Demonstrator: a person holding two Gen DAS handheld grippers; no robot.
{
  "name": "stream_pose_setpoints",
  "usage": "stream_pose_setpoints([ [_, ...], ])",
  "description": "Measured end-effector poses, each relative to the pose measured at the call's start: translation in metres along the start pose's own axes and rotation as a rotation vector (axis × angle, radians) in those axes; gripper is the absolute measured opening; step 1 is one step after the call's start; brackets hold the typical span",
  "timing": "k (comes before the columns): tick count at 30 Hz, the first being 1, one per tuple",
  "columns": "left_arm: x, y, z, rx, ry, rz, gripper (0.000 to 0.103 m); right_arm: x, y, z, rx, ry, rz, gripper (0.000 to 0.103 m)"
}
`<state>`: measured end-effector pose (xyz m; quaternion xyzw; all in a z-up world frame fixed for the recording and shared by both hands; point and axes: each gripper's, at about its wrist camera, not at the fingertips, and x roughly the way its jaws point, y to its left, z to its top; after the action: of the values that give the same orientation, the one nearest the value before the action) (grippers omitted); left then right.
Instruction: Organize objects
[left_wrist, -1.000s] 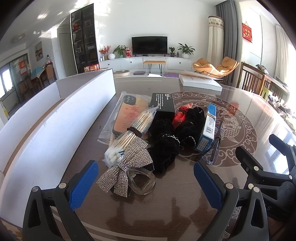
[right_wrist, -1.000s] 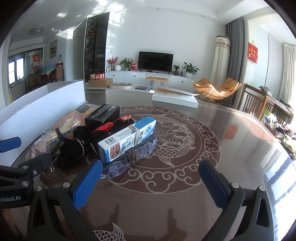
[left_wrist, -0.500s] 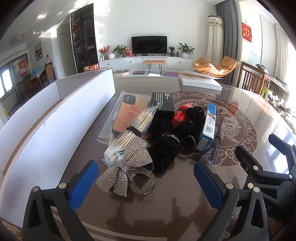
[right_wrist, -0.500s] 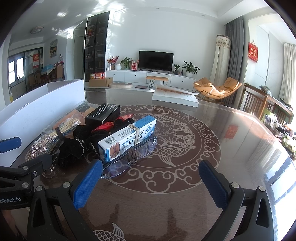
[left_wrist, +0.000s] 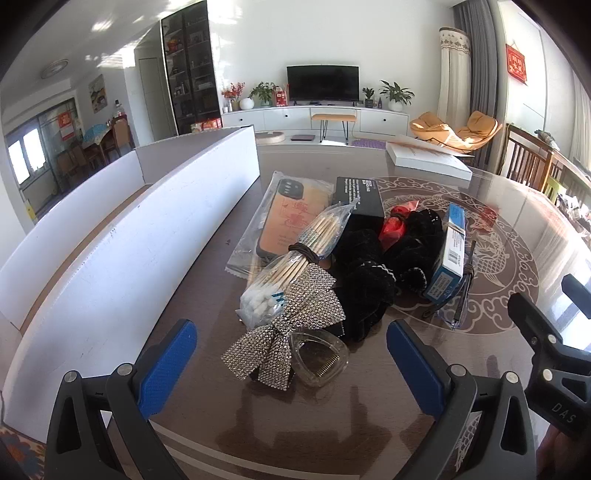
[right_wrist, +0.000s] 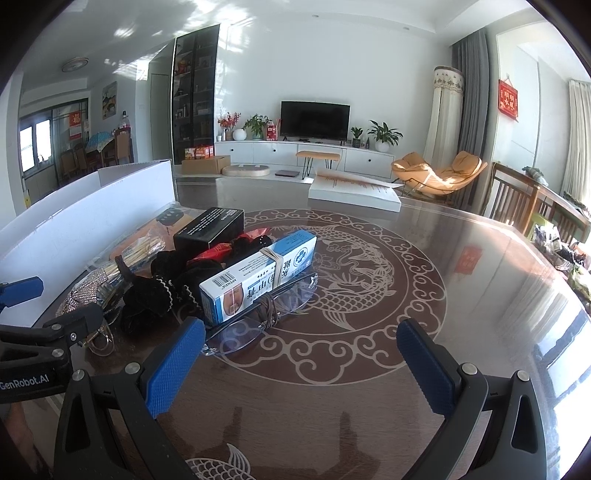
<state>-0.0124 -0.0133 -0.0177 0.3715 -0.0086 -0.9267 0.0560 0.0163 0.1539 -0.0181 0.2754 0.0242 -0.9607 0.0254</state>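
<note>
Nothing is shifting since earlier — I am holding my left tool (left_wrist: 291, 363) and right tool (right_wrist: 299, 360) apart, low-centre, before the rhinestone bow (left_wrist: 291, 328) and eyeglasses (right_wrist: 258, 321).

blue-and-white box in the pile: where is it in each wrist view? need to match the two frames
Left wrist: the blue-and-white box lies right of centre, at the right edge of the pile, seen nearly end-on, with clear glasses beside it.
Right wrist: the box lies left of centre, long side facing the camera, behind the glasses.
Shared landmark: the black box at the far end of the pile.
</note>
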Motion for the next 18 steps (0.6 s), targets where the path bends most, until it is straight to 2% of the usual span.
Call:
stream_pose_setpoints([
  [2,0.003,0.011,0.001,-0.048,0.018,-0.021,0.103,0.000,-0.008,0.000,0.034,0.004,0.043,0.103],
  [6,0.003,0.028,0.002,-0.125,0.013,-0.035,0.103,0.018,-0.027,0.001,0.071,0.116,0.041,0.103],
  [11,0.004,0.036,0.003,-0.163,0.022,-0.036,0.103,0.039,-0.052,0.010,0.160,0.228,0.067,0.103],
  [15,0.006,0.038,0.003,-0.177,0.036,-0.037,0.103,0.047,-0.050,0.025,0.189,0.266,0.159,0.103],
  [18,0.008,0.040,0.003,-0.189,0.046,-0.043,0.103,0.060,-0.036,0.033,0.160,0.324,0.166,0.103],
])
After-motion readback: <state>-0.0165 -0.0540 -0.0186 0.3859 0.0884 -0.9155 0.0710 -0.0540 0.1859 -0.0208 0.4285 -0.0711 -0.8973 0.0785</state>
